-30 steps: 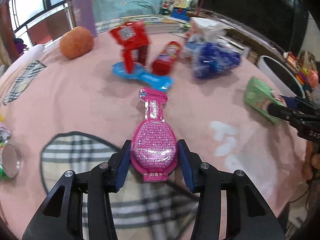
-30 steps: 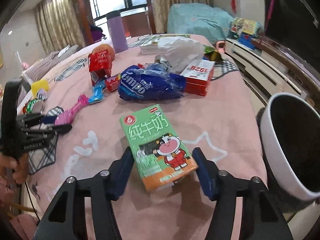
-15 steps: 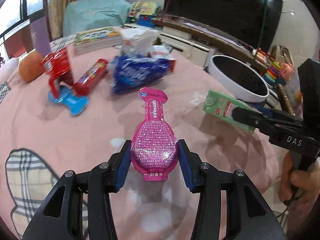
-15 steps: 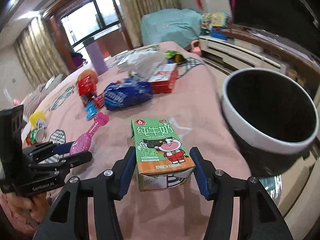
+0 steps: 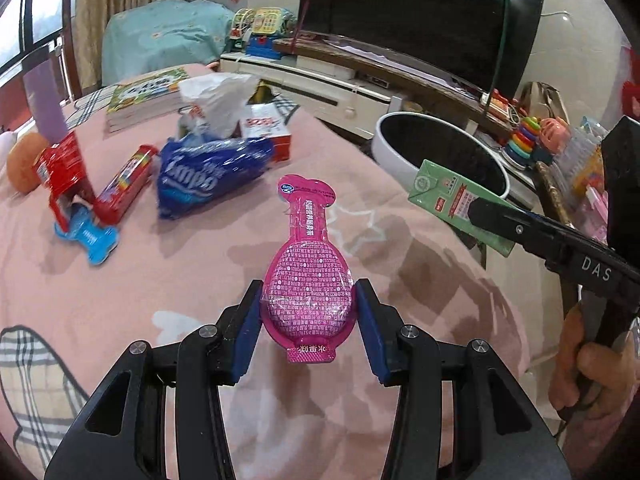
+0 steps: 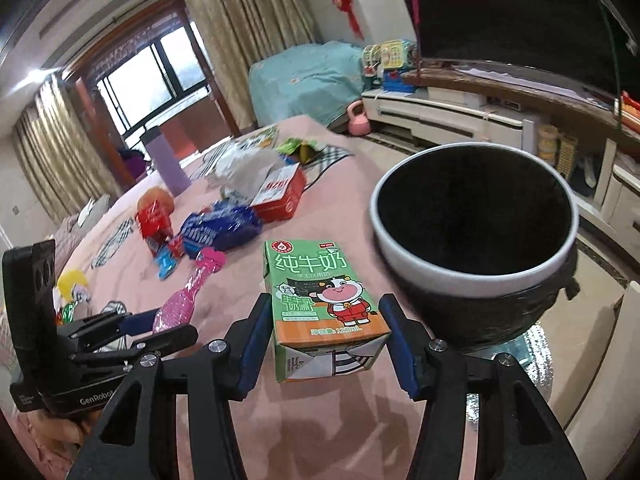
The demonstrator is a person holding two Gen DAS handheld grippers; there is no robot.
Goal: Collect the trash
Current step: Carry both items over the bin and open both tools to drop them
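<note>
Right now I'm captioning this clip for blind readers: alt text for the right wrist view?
The right gripper holds a green milk carton in its jaws above a pink-covered table, beside a white-rimmed black bin. At left, the left gripper carries a pink packet; more wrappers lie behind.

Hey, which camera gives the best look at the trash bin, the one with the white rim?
The right wrist view: the trash bin sits close, its whole white rim and dark inside showing. In the left wrist view the bin is farther off, and the milk carton covers part of it.
</note>
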